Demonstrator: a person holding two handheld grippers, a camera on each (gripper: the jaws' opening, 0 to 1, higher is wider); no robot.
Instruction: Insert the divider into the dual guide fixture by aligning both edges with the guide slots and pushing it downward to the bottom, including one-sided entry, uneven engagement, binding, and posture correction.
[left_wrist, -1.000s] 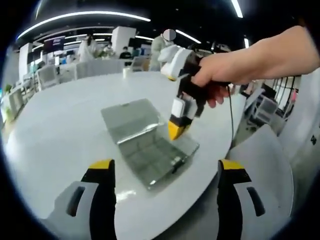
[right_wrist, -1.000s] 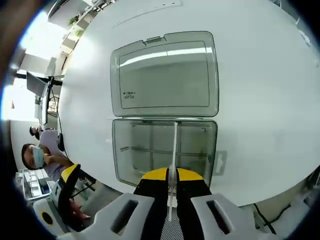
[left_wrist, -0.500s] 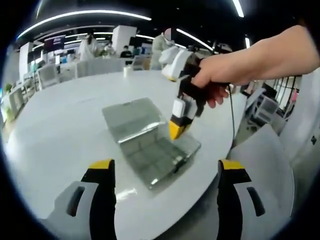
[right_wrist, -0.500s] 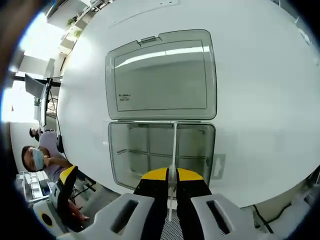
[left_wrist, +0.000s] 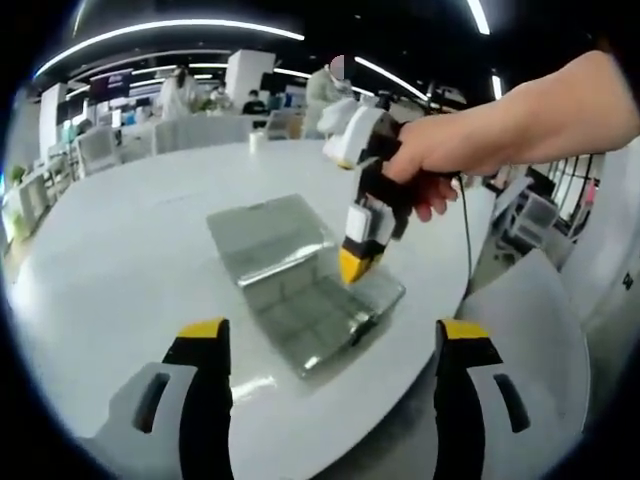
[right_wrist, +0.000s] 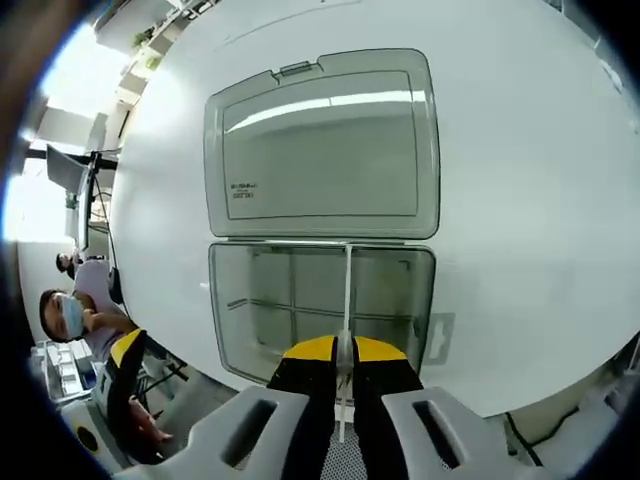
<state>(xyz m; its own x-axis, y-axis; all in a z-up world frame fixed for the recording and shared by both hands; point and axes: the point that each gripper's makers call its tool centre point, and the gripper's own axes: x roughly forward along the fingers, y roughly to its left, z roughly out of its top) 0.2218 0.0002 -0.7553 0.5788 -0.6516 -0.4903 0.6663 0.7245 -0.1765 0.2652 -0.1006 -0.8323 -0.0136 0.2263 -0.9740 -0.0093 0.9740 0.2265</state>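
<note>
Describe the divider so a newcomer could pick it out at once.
On the round white table lies a clear grey box with its lid laid open flat. The divider is the thin pale strip standing on edge over the box tray, pinched in the right gripper, crossing another divider already inside.

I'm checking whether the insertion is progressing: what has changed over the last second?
Little. The right tongs edged slightly higher over the open clear box, still shut on the thin white divider standing in the base. The left tongs stay open and back, the lid lies flat, nothing released.
</note>
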